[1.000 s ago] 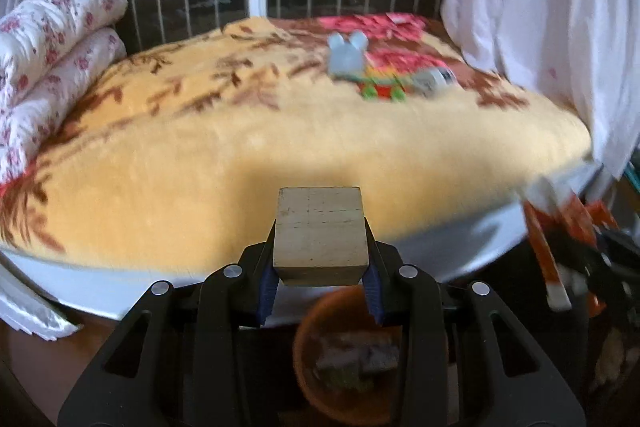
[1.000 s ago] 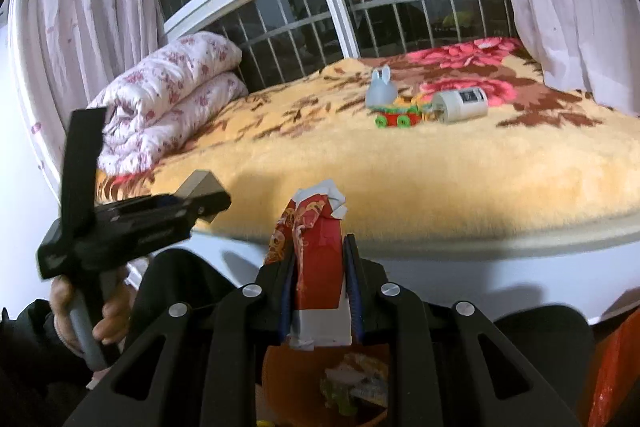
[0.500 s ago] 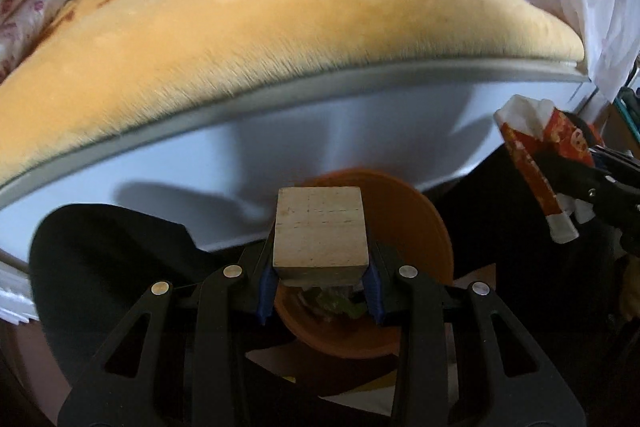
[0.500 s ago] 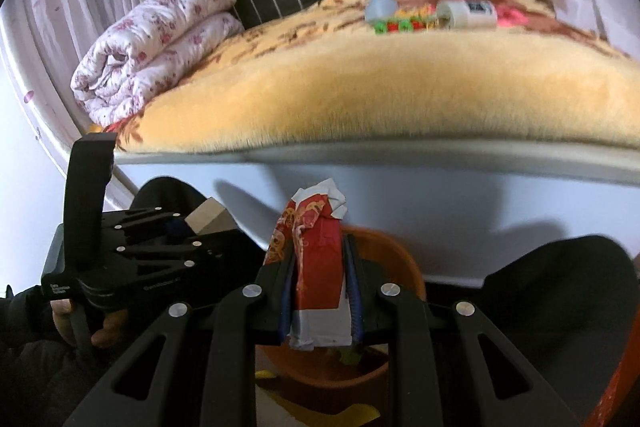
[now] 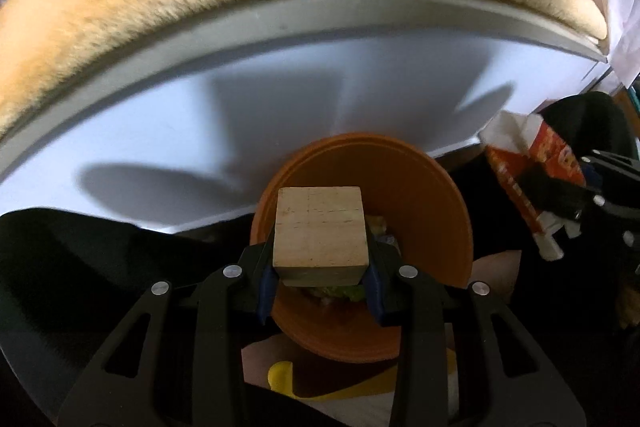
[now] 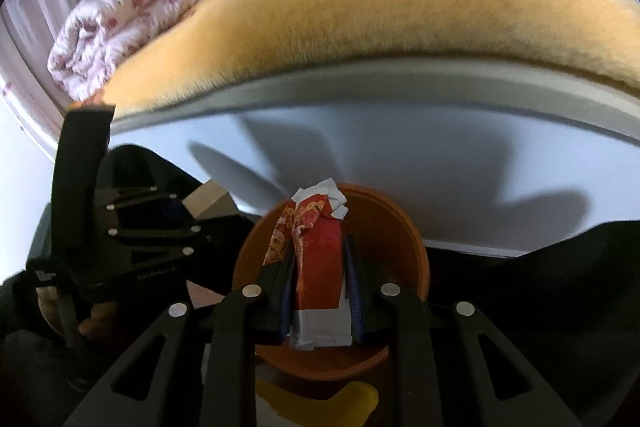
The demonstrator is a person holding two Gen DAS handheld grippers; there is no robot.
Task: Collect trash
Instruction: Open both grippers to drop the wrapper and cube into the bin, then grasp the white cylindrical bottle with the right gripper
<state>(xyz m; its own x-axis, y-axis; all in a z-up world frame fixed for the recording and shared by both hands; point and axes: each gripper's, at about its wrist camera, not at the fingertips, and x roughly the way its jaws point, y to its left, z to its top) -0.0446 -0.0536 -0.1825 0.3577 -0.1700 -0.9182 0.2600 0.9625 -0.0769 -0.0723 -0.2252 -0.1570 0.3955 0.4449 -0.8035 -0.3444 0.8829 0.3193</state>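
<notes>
Left tool (image 5: 320, 279), jaws opening, square wooden block (image 5: 320, 231) between pads. Right tool (image 6: 318, 291), jaws opening, around crumpled red-white carton (image 6: 318, 259). Round orange bin (image 5: 420, 203) directly below both; fuzzy yellow bed (image 6: 380, 15) beyond.

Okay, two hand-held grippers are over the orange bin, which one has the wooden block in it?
The left hand-held gripper: the wooden block sits between its opening jaws. The right hand-held gripper, also opening, has a red-and-white wrapper instead, above the same orange bin.
</notes>
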